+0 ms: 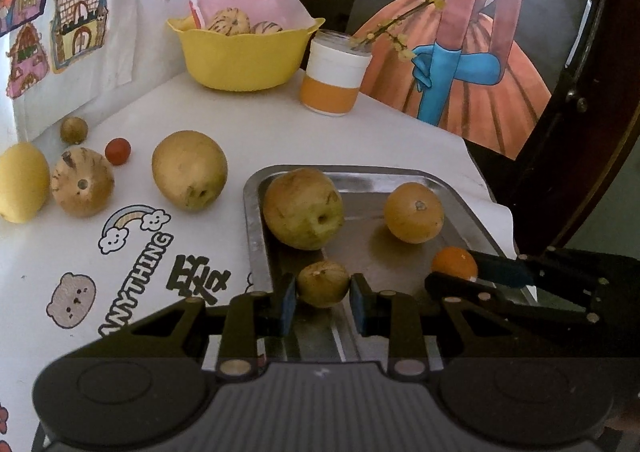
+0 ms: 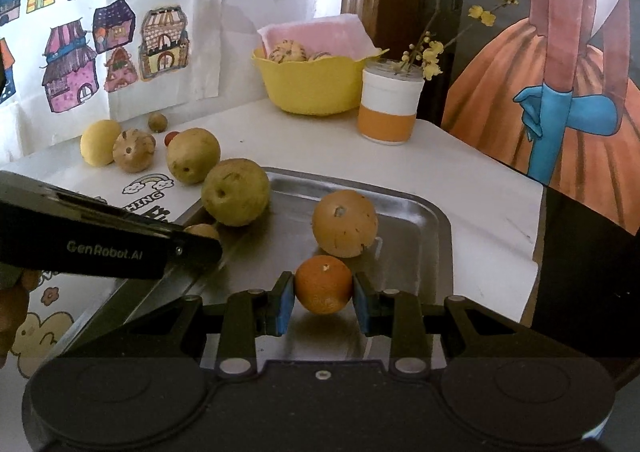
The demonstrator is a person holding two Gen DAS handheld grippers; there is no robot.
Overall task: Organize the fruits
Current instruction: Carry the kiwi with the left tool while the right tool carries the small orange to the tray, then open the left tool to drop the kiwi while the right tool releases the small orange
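Two fruits gripped over the metal tray (image 1: 256, 219) on the desk (image 1: 224, 119), left hand-held gripper (image 1: 323, 298) clamping a small brown fruit (image 1: 323, 284), right hand-held gripper (image 2: 324, 298) clamping an orange (image 2: 324, 284).

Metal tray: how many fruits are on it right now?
4 on the metal tray: large pear far-left, round yellow fruit far-right, small brown fruit between left gripper pads, orange between right gripper pads.
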